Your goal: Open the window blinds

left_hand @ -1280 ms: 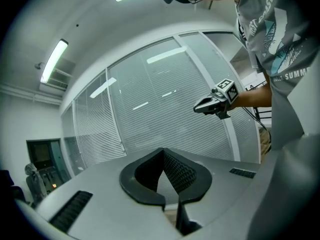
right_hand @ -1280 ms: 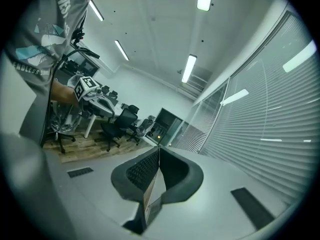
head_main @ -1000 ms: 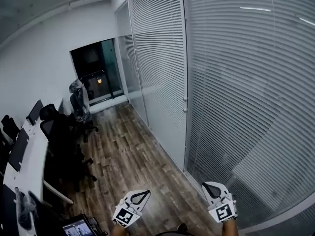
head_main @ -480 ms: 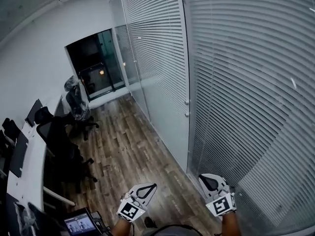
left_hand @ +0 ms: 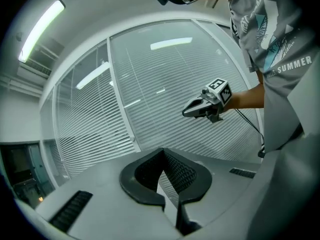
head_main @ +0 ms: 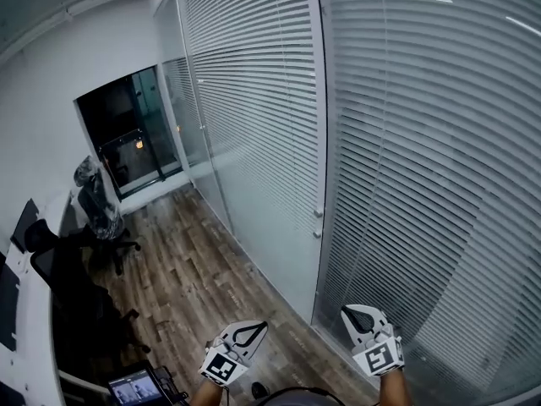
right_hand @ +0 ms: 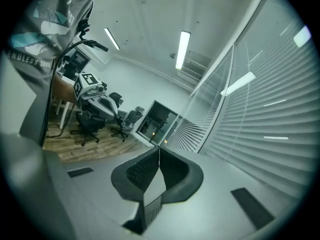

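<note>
Closed white slat blinds (head_main: 423, 142) cover the glass wall on the right of the head view. Two small knobs (head_main: 319, 214) sit on the white frame post between panels. My left gripper (head_main: 260, 325) and right gripper (head_main: 347, 312) are held side by side low in that view, short of the blinds and touching nothing. In the left gripper view my jaws (left_hand: 162, 152) are shut and empty, facing the blinds (left_hand: 165, 99), with the right gripper (left_hand: 186, 113) up to the right. The right gripper view shows shut, empty jaws (right_hand: 159, 149) beside the blinds (right_hand: 280, 134).
A wooden floor (head_main: 194, 286) runs along the glass wall to a dark doorway (head_main: 127, 142). Black office chairs (head_main: 97, 214) and a white desk (head_main: 17, 328) stand at the left. A small lit screen (head_main: 135, 389) sits at the bottom edge.
The view has travelled along the glass wall: the doorway, chairs and desk have slid left and the blinds fill more of the picture. Both grippers keep their places, still shut.
</note>
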The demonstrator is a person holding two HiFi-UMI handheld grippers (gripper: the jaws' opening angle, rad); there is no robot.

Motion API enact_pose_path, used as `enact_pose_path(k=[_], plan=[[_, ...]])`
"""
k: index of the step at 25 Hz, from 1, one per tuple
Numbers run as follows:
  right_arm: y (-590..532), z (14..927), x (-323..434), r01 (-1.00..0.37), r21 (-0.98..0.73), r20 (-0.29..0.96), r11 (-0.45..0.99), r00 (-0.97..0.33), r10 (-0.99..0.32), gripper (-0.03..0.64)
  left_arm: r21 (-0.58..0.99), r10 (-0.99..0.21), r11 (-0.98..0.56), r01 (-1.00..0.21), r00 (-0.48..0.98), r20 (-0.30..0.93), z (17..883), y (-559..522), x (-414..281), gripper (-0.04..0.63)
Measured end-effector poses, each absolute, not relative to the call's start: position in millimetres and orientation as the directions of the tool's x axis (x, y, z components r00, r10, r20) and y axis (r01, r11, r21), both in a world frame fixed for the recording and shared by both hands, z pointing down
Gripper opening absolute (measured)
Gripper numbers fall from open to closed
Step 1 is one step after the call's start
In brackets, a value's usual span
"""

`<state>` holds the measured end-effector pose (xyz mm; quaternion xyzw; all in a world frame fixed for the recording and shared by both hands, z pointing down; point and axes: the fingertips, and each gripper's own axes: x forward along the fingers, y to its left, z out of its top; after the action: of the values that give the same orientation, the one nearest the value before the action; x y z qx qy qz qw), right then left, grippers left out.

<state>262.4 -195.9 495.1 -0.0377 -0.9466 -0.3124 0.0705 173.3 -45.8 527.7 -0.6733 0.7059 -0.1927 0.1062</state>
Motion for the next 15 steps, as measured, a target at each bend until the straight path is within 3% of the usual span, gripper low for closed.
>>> enact_pose_path(k=[7, 12, 15], plan=[[-200.2, 474.5, 135.5, 0.023, 0.631, 0.124, 0.775, -0.99, -0.071, 0.003, -0.459, -0.996, -0.025, -0.888, -0.019, 0.092, 521.8, -36.6, 44.4, -0.005], [-196.9, 488.2, 78.0, 0.049, 0.645, 0.18, 0.763, -0.98, -0.09, 0.003, -0.396, -1.0, -0.004, -0.918, -0.008, 0.03, 524.7, -31.6, -11.1, -0.005], [-221.3, 499.2, 40.8, 0.012, 0.638, 0.166, 0.77, -0.978, -0.123, 0.003, -0.398, -0.996, -0.025, -0.917, -0.01, 0.086, 552.7, -45.9, -55.4, -0.005]])
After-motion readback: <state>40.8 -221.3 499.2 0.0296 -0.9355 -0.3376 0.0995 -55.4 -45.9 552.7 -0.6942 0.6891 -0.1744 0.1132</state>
